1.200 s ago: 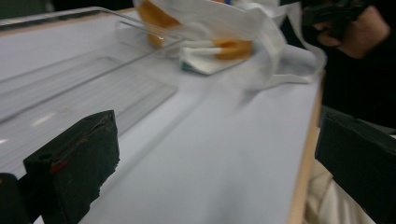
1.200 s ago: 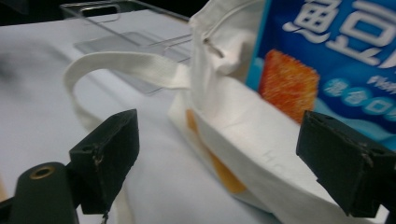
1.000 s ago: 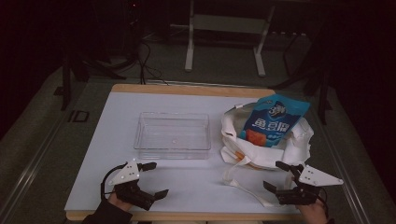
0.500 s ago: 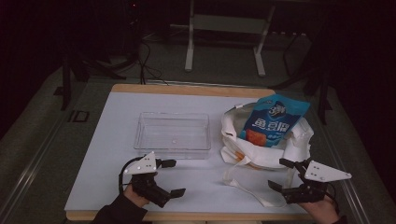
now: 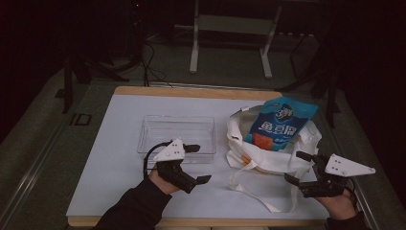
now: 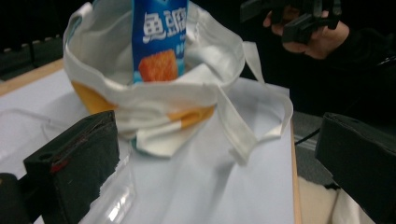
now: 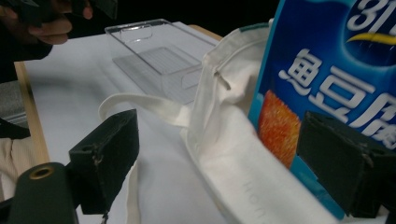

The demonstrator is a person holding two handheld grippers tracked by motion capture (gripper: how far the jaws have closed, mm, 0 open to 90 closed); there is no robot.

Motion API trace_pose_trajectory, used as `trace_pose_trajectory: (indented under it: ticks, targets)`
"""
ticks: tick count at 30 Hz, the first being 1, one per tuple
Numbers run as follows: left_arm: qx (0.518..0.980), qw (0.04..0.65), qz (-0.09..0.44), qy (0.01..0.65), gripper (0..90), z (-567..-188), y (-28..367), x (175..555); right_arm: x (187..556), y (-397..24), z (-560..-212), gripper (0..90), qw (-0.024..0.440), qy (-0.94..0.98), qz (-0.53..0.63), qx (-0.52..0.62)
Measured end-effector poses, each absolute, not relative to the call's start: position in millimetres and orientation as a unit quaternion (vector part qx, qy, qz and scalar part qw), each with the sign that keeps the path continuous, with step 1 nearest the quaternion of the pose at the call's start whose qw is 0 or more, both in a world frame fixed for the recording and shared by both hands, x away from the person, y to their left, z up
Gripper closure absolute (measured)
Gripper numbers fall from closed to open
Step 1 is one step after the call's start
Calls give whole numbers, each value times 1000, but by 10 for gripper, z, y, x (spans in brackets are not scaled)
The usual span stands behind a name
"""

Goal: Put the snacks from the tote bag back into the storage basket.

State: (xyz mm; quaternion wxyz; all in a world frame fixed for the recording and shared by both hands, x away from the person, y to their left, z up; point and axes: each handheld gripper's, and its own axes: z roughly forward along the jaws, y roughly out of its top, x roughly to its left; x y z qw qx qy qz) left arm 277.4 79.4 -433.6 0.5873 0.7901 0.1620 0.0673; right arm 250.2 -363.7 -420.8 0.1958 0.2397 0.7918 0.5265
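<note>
A blue snack packet [image 5: 282, 123] [image 6: 159, 42] [image 7: 336, 79] stands upright in a white cloth tote bag [image 5: 268, 153] [image 6: 154, 98] [image 7: 233, 154] on the right of the white table [image 5: 124, 120]. A clear plastic tray [image 5: 176, 138] [image 7: 159, 58] lies empty at the middle. My left gripper [image 5: 197, 163] hovers open just in front of the tray, pointing at the bag. My right gripper [image 5: 298, 166] is open beside the bag's right front, its jaws on either side of the bag's edge and packet in the right gripper view, touching nothing.
The bag's straps [image 5: 249, 187] trail loose across the table toward the front edge. A wooden rim [image 5: 196, 91] runs along the table's far side. Beyond stands a metal frame [image 5: 230, 28] on a dark floor.
My left gripper has risen and moved right and forward, from the table's front left to the tray's front edge. My right gripper has shifted slightly to the right.
</note>
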Motion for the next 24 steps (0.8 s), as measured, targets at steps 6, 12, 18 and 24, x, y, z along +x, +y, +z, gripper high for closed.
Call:
trace_pose_trajectory:
  ticks: [6, 12, 18, 24]
  targets:
    - [789, 591, 76, 147, 9, -4225, 635, 2952, 2607, -3678, -4130, 139, 198, 790, 531, 233]
    - [784, 602, 68, 133, 9, -4157, 453, 3129, 2713, -3733, -4081, 149, 198, 788, 536, 229]
    - [787, 600, 73, 126, 9, -4123, 249, 3294, 2807, -3814, -4056, 165, 204, 786, 533, 236]
    - [788, 600, 72, 119, 9, -4072, 25, 3485, 2913, -3920, -4065, 195, 212, 790, 518, 249]
